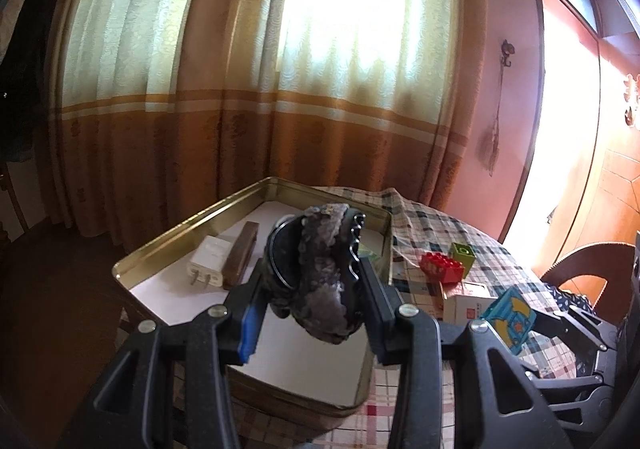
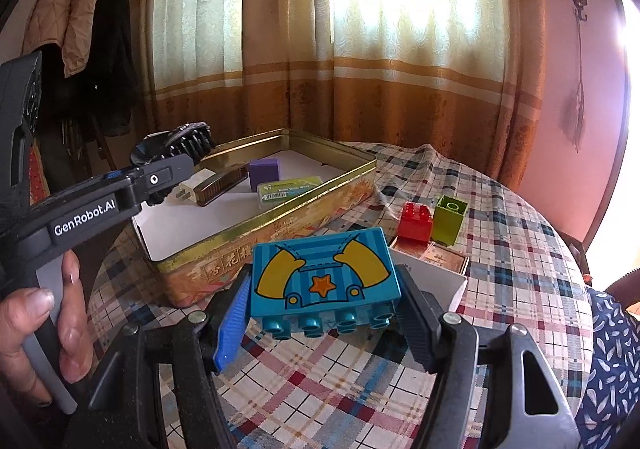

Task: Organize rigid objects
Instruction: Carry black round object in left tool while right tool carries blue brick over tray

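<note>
My left gripper (image 1: 316, 285) is shut on a black hairbrush clogged with grey hair (image 1: 320, 269) and holds it above the gold tin (image 1: 256, 189); the brush also shows in the right wrist view (image 2: 188, 141). The tin (image 2: 280, 225) holds a white plug (image 1: 208, 261), a brown bar (image 1: 240, 257), a purple block (image 2: 264, 171) and a green case (image 2: 288, 189). My right gripper (image 2: 324, 285) is shut on a blue toy brick with yellow sleeves and a star (image 2: 324, 277), above the cloth in front of the tin.
A red brick (image 2: 416, 223) and a green brick (image 2: 450, 219) stand on the plaid tablecloth (image 2: 500, 249) right of the tin, beside a white box (image 2: 432, 273). Curtains hang behind. A chair back (image 1: 592, 261) is at the right.
</note>
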### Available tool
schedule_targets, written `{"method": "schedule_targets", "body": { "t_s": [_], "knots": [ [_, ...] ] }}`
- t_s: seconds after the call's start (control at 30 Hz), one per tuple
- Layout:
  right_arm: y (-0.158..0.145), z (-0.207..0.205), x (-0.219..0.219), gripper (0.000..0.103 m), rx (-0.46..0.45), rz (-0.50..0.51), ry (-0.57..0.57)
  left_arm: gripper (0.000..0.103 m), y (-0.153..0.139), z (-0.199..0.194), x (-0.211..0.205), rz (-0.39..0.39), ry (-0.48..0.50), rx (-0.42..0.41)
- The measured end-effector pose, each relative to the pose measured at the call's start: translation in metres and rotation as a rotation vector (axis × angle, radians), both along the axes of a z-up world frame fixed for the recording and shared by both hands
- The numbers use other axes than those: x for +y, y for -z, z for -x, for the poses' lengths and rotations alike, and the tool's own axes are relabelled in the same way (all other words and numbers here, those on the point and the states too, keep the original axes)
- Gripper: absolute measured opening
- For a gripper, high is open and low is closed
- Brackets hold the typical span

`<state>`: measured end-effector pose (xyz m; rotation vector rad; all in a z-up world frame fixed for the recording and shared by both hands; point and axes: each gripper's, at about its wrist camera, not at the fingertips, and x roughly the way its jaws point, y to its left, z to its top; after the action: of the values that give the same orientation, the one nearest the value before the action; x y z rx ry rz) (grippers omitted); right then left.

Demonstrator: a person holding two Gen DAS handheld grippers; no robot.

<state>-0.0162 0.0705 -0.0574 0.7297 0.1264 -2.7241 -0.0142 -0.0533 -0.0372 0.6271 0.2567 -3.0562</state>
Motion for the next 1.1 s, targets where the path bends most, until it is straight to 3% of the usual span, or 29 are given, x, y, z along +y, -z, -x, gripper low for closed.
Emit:
{"method": "schedule_targets", "body": {
  "t_s": [0.33, 0.6, 1.1],
  "knots": [
    [-0.008, 0.01, -0.004, 0.068, -0.01, 0.025, -0.016, 0.042, -0.005, 0.008, -0.031, -0.026, -0.065, -0.013],
    [-0.024, 0.028, -0.019, 0.068, 0.017, 0.023, -0.04, 0.042, 0.002, 0.025, -0.043, -0.013, -0.084, -0.091],
    [-0.037, 0.072, -0.058, 0.068, 0.024, -0.009, -0.088, 0.042, -0.007, 0.045, -0.065, -0.015, -0.101, -0.161]
  ]
}}
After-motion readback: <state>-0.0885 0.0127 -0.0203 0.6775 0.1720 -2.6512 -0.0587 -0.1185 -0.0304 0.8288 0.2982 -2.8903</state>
